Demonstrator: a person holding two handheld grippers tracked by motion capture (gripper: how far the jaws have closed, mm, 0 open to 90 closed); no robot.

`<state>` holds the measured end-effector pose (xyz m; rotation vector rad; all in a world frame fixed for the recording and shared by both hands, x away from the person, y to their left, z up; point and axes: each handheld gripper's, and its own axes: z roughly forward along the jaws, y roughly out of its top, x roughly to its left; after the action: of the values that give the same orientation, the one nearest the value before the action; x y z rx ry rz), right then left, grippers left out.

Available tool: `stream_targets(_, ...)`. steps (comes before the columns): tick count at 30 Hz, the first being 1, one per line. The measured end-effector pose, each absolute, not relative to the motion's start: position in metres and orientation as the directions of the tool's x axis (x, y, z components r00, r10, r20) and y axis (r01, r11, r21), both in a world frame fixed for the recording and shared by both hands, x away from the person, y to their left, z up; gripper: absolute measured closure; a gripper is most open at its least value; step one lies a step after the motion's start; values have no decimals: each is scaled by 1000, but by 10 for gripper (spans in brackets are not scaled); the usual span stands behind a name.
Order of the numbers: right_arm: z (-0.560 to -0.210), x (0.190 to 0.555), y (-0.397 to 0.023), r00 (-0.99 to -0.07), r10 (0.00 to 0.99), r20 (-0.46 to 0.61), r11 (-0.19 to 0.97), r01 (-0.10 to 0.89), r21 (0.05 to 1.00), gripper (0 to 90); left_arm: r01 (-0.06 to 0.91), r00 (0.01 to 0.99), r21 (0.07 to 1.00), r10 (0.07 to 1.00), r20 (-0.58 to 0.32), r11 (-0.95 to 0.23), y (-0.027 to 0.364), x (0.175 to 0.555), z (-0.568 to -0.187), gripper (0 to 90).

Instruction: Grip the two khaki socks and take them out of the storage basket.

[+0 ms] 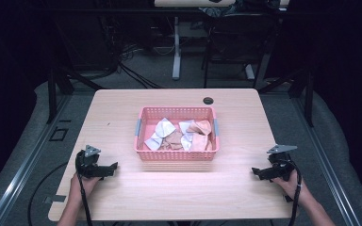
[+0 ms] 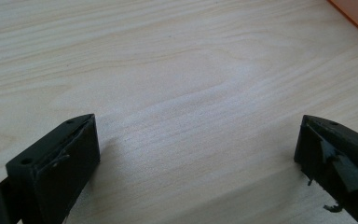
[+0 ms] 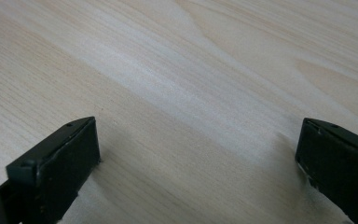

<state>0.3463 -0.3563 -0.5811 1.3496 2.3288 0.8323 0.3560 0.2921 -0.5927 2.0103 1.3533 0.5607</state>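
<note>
A pink plastic basket point(image 1: 176, 155) stands at the middle of the light wooden table point(image 1: 122, 117). Inside it lie several crumpled cloths in white, tan and peach point(image 1: 179, 135). My left gripper point(image 1: 112, 167) rests low over the table near the front left, a little left of the basket, pointing toward it. Its jaws stand wide apart with only bare wood between them point(image 2: 198, 135). My right gripper point(image 1: 257, 172) sits near the front right, also pointing inward. It is open with nothing between its fingers point(image 3: 198, 140). A corner of the basket point(image 2: 356, 14) shows at the top right of the left gripper view.
A small round dark hole point(image 1: 208, 100) sits in the table behind the basket. Beyond the table stand a white desk leg point(image 1: 176, 47), black frames and cables on the floor. Metal rails point(image 1: 19, 174) run along both sides of the table.
</note>
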Motion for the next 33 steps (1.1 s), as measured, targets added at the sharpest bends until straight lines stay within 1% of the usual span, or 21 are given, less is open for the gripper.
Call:
stream_targets(15,-580,347,-356,-501,866,13,388,686,616,0,653,376,711,927,-5,-261,292,355,-593,0)
stream_targets(21,-581,349,-352,-463,886,13,353,693,629,0,653,376,711,927,-5,-261,292,355,-593,0)
stream_targets(22,-580,350,-351,-457,889,9,354,700,620,0,653,376,711,927,-5,-261,292,355,-593,0)
stream_targets(23,-577,354,-350,-464,886,8,371,719,587,0,653,376,711,927,-5,-261,292,355,-593,0)
stream_targets(24,-577,354,-350,-464,886,8,371,719,587,0,653,376,711,927,-5,-261,292,355,-593,0)
stream_targets(26,-574,359,-347,-475,880,11,394,743,540,0,653,376,711,926,-5,-262,292,355,-593,0)
stream_targets(27,-574,359,-347,-475,880,11,394,743,540,0,653,376,711,926,-5,-262,292,355,-593,0)
stream_targets(29,-572,360,-347,-483,876,10,411,757,508,0,653,376,711,927,-5,-261,292,355,-593,0)
stream_targets(30,-570,360,-346,-490,872,12,422,763,489,13,653,376,711,927,-5,-261,292,355,-593,0)
stream_targets(31,-566,359,-346,-512,859,1,449,755,478,69,652,375,712,927,-4,-261,292,355,-593,0)
stream_targets(32,-566,359,-346,-512,859,1,449,755,478,69,653,375,711,927,-4,-261,292,355,-593,0)
stream_targets(33,-564,359,-345,-516,857,-12,461,755,466,46,653,375,711,927,-4,-261,292,355,-593,0)
